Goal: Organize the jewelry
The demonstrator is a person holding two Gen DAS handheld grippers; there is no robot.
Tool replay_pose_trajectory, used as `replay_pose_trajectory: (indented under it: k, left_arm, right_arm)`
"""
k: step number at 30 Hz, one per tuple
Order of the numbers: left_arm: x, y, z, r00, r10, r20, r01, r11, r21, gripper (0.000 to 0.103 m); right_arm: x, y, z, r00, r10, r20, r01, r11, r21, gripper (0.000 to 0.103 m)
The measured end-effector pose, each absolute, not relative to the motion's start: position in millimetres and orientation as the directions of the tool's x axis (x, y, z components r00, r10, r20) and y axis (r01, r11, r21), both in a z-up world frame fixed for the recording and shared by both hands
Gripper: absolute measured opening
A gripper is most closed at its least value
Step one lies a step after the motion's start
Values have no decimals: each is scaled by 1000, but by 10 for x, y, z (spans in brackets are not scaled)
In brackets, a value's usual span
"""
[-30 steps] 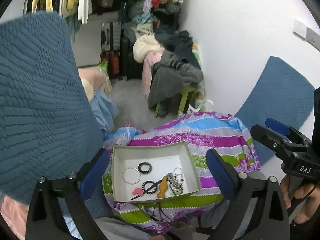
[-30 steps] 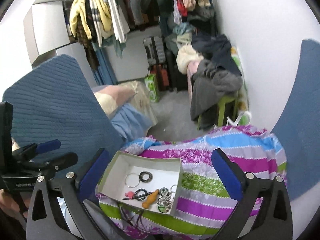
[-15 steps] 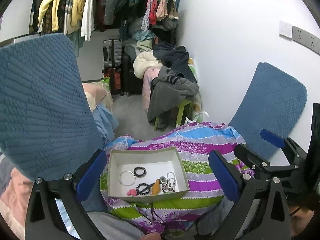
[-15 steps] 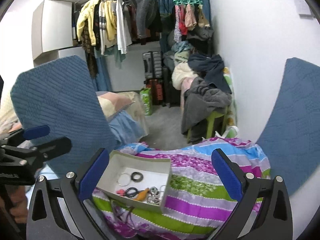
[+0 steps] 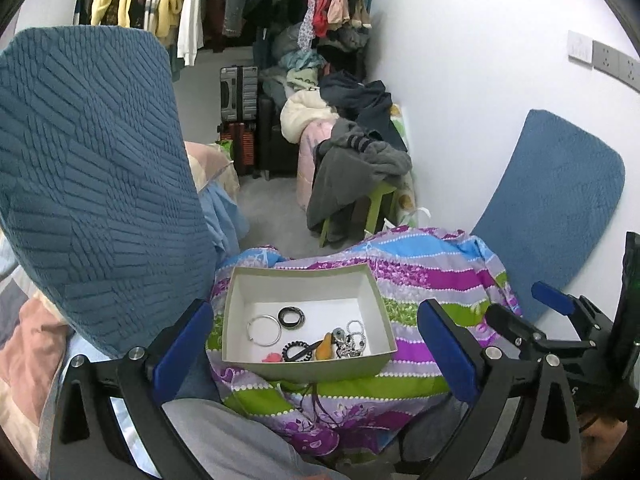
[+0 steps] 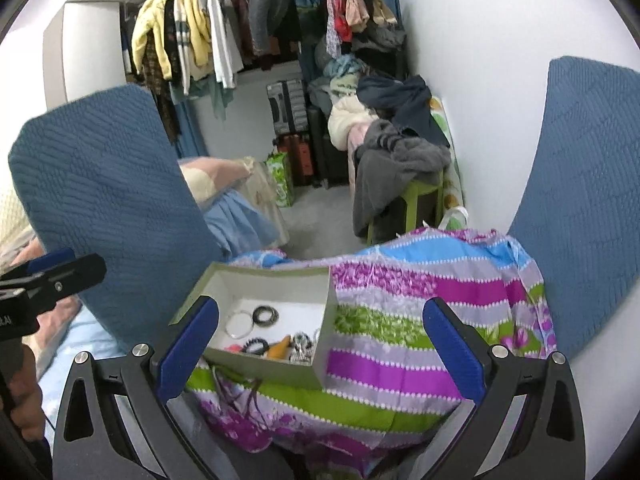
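The shallow cardboard tray (image 5: 306,368) rests on the striped floral cloth (image 5: 420,280), low centre of frame, probably draped to give it a soft bed; inside lie a silver bangle (image 5: 264,325), a black ring (image 5: 291,316) and tangled trinkets (image 5: 348,342); left gripper (image 5: 316,352) and right gripper (image 6: 316,344) both hover spread wide and empty, the tray framed between their fingers, untouched.

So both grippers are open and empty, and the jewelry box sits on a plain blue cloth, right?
Not quite: the cloth under the box is multicoloured and striped, not plain blue, as the left wrist view shows. The left gripper and right gripper are open and empty.
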State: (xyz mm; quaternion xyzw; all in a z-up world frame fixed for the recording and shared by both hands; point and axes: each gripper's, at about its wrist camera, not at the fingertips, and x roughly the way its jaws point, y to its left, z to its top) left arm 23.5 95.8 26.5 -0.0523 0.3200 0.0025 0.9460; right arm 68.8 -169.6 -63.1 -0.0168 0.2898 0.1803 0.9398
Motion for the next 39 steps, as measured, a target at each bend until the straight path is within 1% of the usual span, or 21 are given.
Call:
replay_pose_trajectory:
  k: [6, 18, 39]
  left_arm:
    - [253, 940, 134, 782, -23, -622, -44, 995, -92, 102]
    - [293, 956, -62, 749, -20, -662, -62, 993, -100, 102]
    - [297, 947, -147, 725, -35, -687, -61, 991, -115, 102]
  right_arm:
    - [682, -1734, -776, 750, 320, -578, -337, 938, 82, 103]
    - [702, -1743, -904, 735, 318, -599, -325, 940, 100, 103]
    - [686, -1776, -933, 744, 302, -596, -312, 946, 90, 103]
